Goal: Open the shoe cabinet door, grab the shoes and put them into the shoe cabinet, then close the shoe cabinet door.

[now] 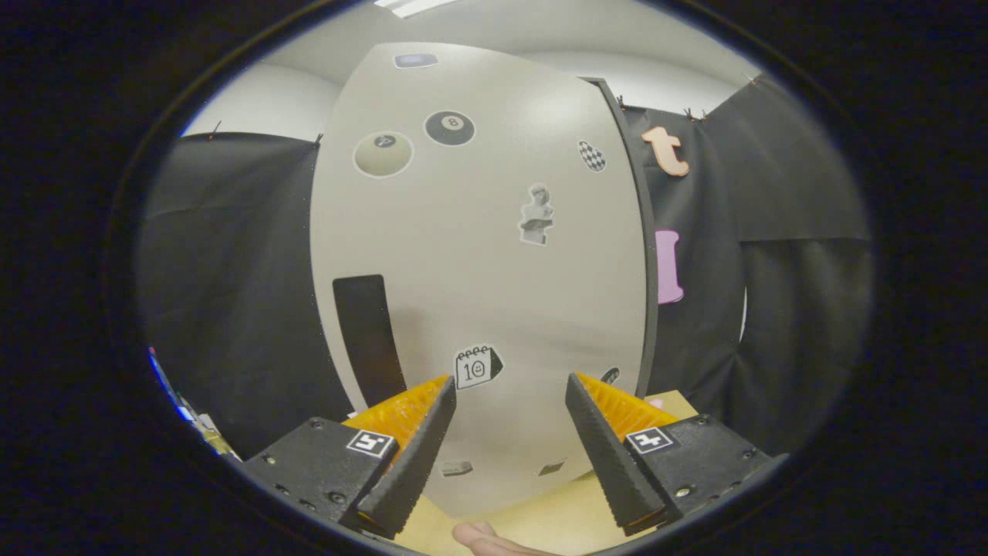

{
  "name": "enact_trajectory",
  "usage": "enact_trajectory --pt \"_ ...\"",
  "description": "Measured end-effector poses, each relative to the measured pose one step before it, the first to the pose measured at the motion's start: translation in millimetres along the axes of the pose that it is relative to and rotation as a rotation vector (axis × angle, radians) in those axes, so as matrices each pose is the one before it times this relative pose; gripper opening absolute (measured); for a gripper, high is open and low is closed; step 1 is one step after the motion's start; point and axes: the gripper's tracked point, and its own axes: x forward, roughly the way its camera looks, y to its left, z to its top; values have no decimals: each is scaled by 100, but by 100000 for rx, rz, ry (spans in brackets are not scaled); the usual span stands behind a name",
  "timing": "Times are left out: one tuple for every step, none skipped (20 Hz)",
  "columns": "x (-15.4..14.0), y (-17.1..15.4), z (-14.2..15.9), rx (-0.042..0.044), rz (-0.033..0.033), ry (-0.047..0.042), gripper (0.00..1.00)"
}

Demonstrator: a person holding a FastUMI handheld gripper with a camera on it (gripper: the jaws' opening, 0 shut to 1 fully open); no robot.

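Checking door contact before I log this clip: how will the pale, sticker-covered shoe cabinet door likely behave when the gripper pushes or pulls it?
The pale sticker-covered cabinet door looks like a flat rigid panel, so it should swing rather than flex. Its smooth face may be slippery; the dark vertical handle strip probably offers better purchase. The gripper is open, its fingers apart before the door.

Black cloth point(231, 293) draped the booth's walls beneath a white wall point(262, 104); a ceiling light point(409, 6) glowed above the pale wooden bench point(540, 517).

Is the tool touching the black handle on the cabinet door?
Apart. In the gripper view the open tool holds nothing, and the handle lies beyond and to one side of its fingers on the door.
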Motion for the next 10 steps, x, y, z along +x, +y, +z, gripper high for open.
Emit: enact_trajectory --pt "66 402 25 -433 261 -1635 95" --pt "-300 131 68 -100 -493 -1440 96" --pt "-513 -415 182 51 -1883 -2120 96" --pt "-400 -95 224 -774 -1402 -2449 97" --pt "-170 -91 1 -1183 -1406 -1080 97" --pt "-429 -152 33 -1315 -1356 -879 98" --pt "-402 325 42 -1009 94 -1019 98" --pt "-581 105 -24 -856 -64 -338 97" --pt "-992 87 -222 340 -20 -346 97" --pt "-735 56 -158 209 -531 335 98"
